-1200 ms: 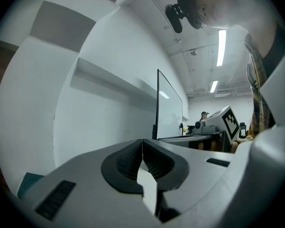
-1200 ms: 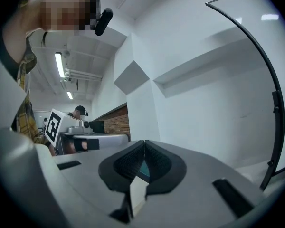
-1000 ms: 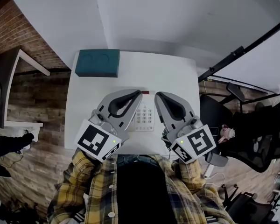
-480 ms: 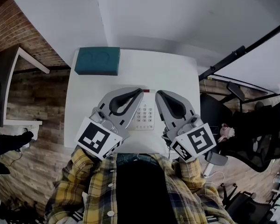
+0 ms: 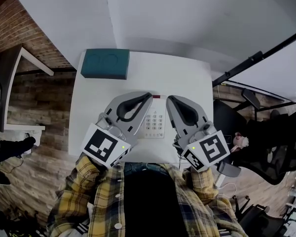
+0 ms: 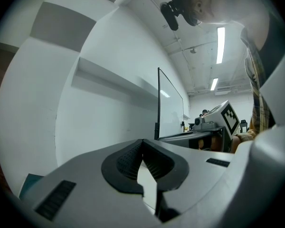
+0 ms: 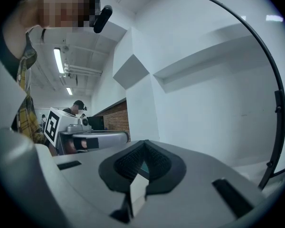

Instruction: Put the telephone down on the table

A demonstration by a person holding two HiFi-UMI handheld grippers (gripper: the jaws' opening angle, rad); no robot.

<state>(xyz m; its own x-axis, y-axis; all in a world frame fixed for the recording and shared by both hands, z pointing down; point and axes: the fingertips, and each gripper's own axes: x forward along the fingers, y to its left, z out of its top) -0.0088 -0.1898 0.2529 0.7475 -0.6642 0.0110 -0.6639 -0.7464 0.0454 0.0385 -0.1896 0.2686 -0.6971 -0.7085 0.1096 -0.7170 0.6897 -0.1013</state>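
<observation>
A white telephone (image 5: 154,123) with a grey keypad lies flat on the white table (image 5: 172,75), near its front edge. My left gripper (image 5: 149,96) and right gripper (image 5: 168,98) hover side by side over it, tips pointing away from me. They cover the phone's left and right sides. Both are shut with nothing between the pads. In the left gripper view the closed left gripper (image 6: 142,142) points at a white wall, with the right gripper's marker cube (image 6: 226,118) beside it. The right gripper view shows the closed right gripper (image 7: 143,144).
A teal box (image 5: 104,63) sits at the table's far left corner. A black office chair (image 5: 274,147) stands to the right, and a black pole (image 5: 256,59) slants past the table's right corner. A brick wall and a side desk (image 5: 19,83) are on the left.
Both grippers stay shut and hold their places over the telephone. The head view has shifted only slightly.
</observation>
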